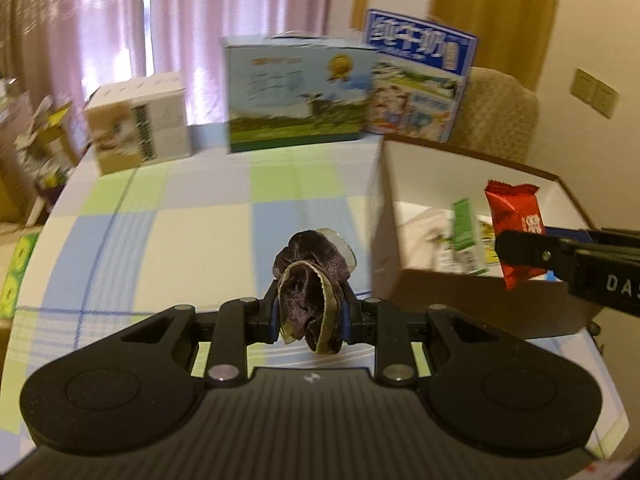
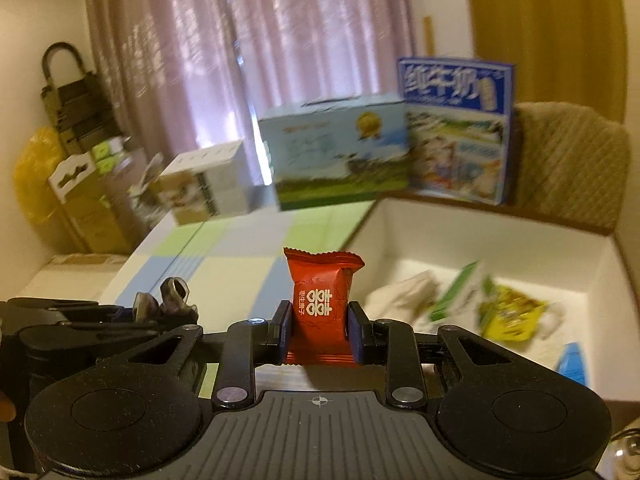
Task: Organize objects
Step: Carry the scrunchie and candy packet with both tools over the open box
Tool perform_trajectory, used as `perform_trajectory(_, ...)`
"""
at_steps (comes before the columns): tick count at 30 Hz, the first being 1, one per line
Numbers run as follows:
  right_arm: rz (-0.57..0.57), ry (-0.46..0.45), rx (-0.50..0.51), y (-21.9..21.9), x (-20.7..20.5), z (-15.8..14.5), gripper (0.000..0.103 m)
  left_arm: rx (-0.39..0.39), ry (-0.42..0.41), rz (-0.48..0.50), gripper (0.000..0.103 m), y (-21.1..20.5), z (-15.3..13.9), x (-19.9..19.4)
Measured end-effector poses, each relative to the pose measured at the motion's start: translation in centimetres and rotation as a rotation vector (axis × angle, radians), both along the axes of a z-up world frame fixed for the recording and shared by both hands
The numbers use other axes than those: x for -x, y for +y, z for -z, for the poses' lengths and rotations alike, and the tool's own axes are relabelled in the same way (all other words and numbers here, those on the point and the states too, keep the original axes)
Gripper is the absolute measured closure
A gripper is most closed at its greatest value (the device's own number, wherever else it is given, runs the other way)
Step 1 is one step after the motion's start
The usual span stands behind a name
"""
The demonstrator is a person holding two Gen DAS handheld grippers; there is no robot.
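My left gripper (image 1: pixel 310 312) is clamped on a dark scrunchie (image 1: pixel 310 280), held above the checked cloth (image 1: pixel 160 216). My right gripper (image 2: pixel 319 330) pinches a red candy (image 2: pixel 320 300) upright. The open box (image 2: pixel 520 240) with packets lies at 2 o'clock of it.

Red candy wrapper (image 2: pixel 319 304); dark purple scrunchie (image 1: pixel 310 292); blue-green-white checked tablecloth (image 1: pixel 192 216).

Checked tablecloth table (image 1: pixel 192 216): three cartons (image 1: pixel 298 92) along far edge, open white box (image 1: pixel 460 168) at right edge.
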State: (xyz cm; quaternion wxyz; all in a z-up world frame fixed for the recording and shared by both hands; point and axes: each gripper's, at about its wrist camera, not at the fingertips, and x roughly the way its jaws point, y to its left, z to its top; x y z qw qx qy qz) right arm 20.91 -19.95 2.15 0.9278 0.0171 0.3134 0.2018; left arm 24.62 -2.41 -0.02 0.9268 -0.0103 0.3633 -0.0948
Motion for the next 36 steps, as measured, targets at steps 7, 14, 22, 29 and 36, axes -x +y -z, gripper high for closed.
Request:
perform_trajectory(7, 0.080, -0.007, -0.017, -4.9, -0.1, -0.8, 0.078, -0.019, -0.030, 0.093, 0.080, -5.5, -1.7, -1.1)
perform_trajectory(14, 0.170, -0.014, -0.053, -9.3, -1.5, -1.2, 0.078, -0.058, -0.038, 0.160, 0.080, -9.7, -2.1, -2.8)
perform_trajectory(22, 0.220, 0.035, -0.066, -11.7, -3.8, -0.1, 0.078, -0.091, -0.002, 0.198, 0.080, -13.0, -1.4, -5.8)
perform_trajectory(29, 0.272, 0.095, -0.084, -13.7, -5.6, 1.7, 0.078, -0.142, 0.036, 0.220, 0.080, -14.4, 0.5, -7.6)
perform_trajectory(36, 0.306, 0.156, -0.078, -14.9, -6.5, 3.4, 0.078, -0.180, 0.086, 0.236, 0.080, -14.9, 2.9, -8.6)
